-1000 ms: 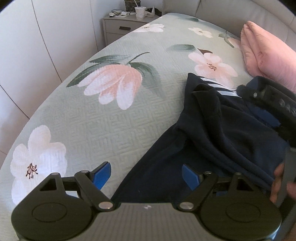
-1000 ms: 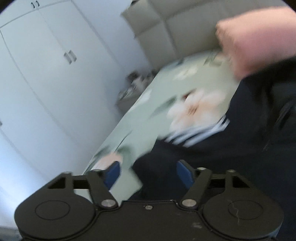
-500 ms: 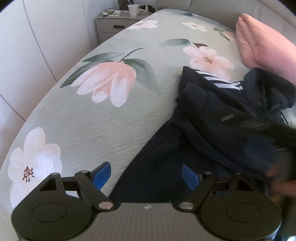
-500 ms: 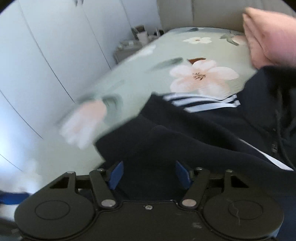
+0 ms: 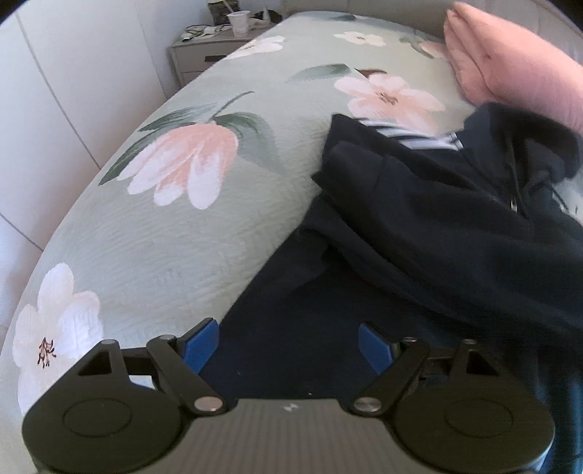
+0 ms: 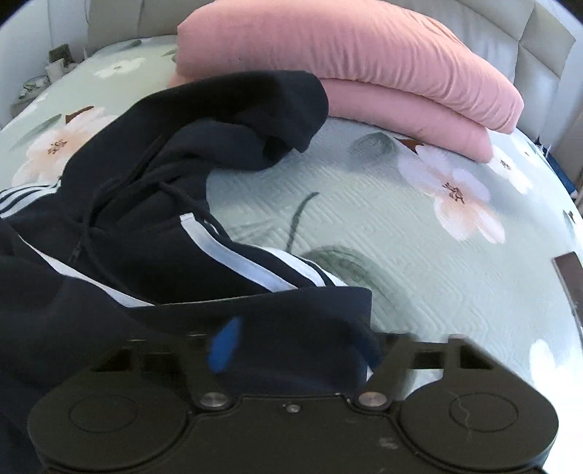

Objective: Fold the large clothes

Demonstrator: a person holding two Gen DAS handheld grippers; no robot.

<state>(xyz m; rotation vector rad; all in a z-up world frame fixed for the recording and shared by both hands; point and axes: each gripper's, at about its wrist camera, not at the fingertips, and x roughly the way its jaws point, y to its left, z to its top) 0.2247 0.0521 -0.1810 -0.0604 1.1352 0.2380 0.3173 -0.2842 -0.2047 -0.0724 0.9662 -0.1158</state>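
A navy zip hoodie (image 5: 419,226) with white stripes lies crumpled on the floral bedspread (image 5: 164,255). My left gripper (image 5: 288,346) is open and hangs over the hoodie's near left edge, with dark cloth under the gap and both blue pads (image 5: 202,346) bare. In the right wrist view the hoodie (image 6: 145,255) fills the left side, its hood thrown back toward the pink stack. My right gripper (image 6: 297,346) is closing around the hoodie's striped hem. The hem lies between the jaws and hides the right pad. The left pad (image 6: 226,342) is blurred and still stands off.
A folded pink blanket (image 6: 346,62) lies at the head of the bed against the padded headboard (image 6: 528,47). A nightstand (image 5: 196,54) with a cup (image 5: 238,23) stands beyond the far left corner. A dark flat object (image 6: 568,277) rests at the right edge of the bedspread (image 6: 419,255).
My right gripper swung from facing the wardrobe side across the hoodie to its right hem, and it left the left wrist view. The left gripper drifted slightly closer to the cloth.
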